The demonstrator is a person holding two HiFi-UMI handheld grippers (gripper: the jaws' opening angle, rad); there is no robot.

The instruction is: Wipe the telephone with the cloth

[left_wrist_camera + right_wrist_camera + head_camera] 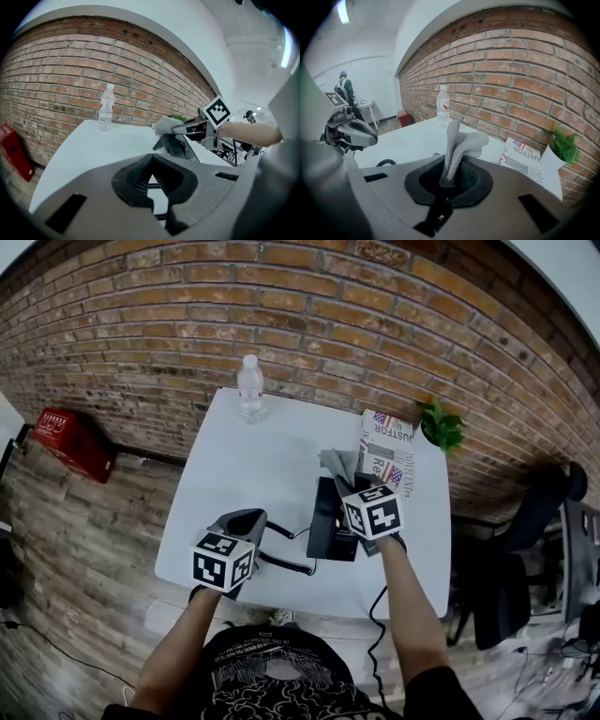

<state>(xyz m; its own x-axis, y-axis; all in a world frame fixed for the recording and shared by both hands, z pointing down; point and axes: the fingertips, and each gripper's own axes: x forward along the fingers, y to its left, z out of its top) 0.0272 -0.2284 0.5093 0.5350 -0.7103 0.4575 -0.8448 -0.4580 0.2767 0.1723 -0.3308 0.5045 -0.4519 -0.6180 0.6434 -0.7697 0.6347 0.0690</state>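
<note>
We see the black, boxy telephone (pixel 330 517) near the front edge of the white worktop (pixel 253 465), right of middle. Right gripper (pixel 449 174) pinches the gray knit cloth (pixel 459 140) above it. Left gripper (pixel 150 161) tips meet on nothing.

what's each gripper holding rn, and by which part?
Right gripper pinches the cloth by a bunched end; the rest stands up past the jaws. Left gripper: jaws together, nothing between them.

The folded newspaper (pixel 524 160) at the table's far right edge reads "JUSTFOR" in large dark capitals.
</note>
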